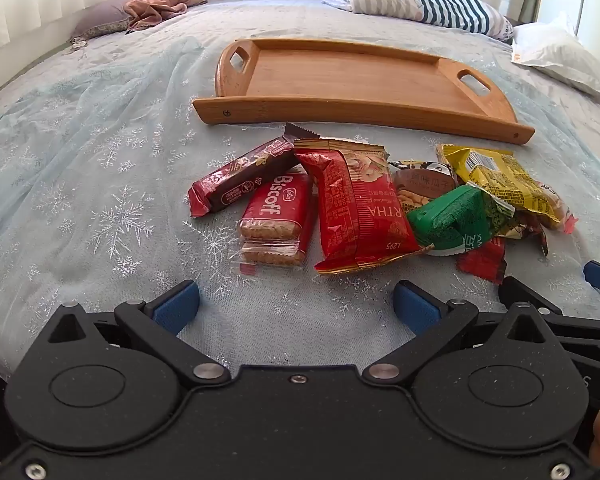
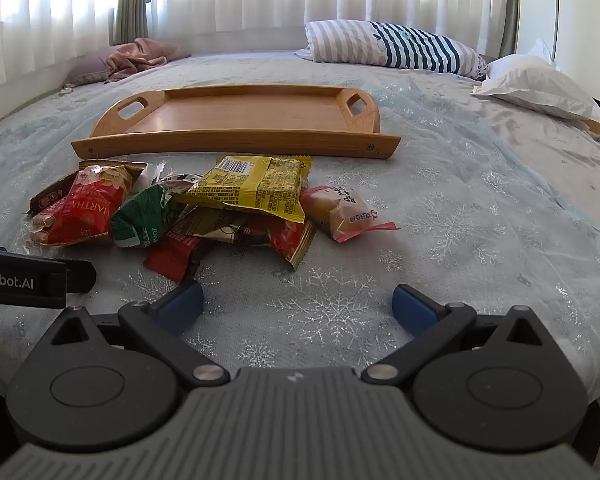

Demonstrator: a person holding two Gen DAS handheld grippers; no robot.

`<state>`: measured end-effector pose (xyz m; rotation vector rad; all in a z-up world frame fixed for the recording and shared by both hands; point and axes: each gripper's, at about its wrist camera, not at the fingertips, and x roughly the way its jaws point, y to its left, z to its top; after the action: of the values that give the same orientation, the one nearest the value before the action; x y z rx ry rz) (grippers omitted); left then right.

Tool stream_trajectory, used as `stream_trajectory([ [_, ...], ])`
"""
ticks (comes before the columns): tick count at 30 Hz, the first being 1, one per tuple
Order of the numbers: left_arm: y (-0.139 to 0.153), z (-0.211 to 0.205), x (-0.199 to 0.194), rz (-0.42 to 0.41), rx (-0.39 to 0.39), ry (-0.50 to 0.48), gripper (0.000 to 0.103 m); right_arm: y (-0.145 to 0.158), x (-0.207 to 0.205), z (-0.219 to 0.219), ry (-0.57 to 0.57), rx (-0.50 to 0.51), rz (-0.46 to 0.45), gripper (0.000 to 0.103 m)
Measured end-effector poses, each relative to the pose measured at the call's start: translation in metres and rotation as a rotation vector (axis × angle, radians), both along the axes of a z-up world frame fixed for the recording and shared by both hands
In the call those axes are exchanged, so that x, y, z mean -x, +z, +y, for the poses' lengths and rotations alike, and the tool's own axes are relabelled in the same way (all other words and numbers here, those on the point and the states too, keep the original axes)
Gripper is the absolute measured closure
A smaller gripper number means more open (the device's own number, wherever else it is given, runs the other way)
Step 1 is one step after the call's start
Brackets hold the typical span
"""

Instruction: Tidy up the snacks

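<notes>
A pile of snack packets lies on the bed in front of an empty wooden tray point(image 1: 340, 76) point(image 2: 244, 114). It holds a dark red bar point(image 1: 240, 178), a Biscoff pack point(image 1: 276, 216), a large red packet point(image 1: 356, 204) point(image 2: 80, 208), a green packet point(image 1: 452, 216) point(image 2: 144, 216), a yellow packet point(image 1: 504, 180) point(image 2: 256, 188) and a small bun packet point(image 2: 340, 212). My left gripper point(image 1: 296, 306) is open and empty, just short of the pile. My right gripper point(image 2: 298, 306) is open and empty, near the pile's right side.
The bed has a light blue snowflake cover point(image 1: 100, 184). A striped pillow point(image 1: 420, 0) point(image 2: 396, 46), a white pillow point(image 2: 536, 84) and a pink cloth point(image 1: 156, 6) lie at the far side by the curtains. The right gripper shows at the left wrist view's right edge point(image 1: 572, 304).
</notes>
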<state>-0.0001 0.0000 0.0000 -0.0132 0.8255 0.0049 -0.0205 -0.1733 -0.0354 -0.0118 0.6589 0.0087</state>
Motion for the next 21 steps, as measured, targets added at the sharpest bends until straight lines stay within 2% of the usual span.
stream_trajectory([
  [21,0.0000,0.0001,-0.0002,0.006,0.002,0.001,0.000,0.0000,0.0010,0.0006,0.000,0.003,-0.005,0.000],
])
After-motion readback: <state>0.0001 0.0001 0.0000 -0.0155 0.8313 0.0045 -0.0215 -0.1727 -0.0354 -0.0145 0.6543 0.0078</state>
